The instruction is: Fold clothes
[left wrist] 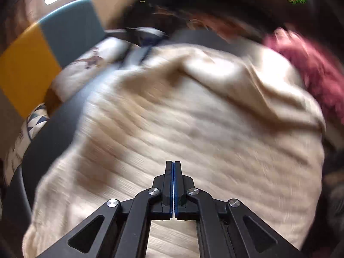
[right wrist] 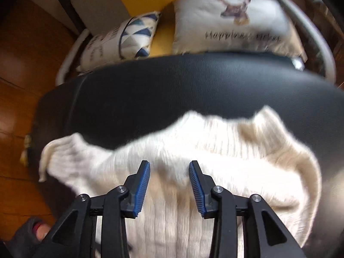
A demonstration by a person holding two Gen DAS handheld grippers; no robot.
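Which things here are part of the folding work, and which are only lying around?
Part of the job: cream knit sweater; left gripper, shut; right gripper, open above the sweater.

Just lying about: deer cushion; triangle-pattern cushion; dark red fluffy garment; black seat underneath the sweater.

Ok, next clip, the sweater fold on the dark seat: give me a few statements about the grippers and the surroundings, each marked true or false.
1. The left gripper has its pads pressed together. True; whether any knit is pinched between them cannot be told.
2. The right gripper is shut on the cream sweater. False: its jaws stand apart above the knit.
3. The sweater lies on a dark leather-like seat. True.
4. The deer cushion lies on top of the sweater. False: it sits behind the seat, apart from the sweater.
5. A maroon fluffy item shows beside the sweater in the left wrist view. True.
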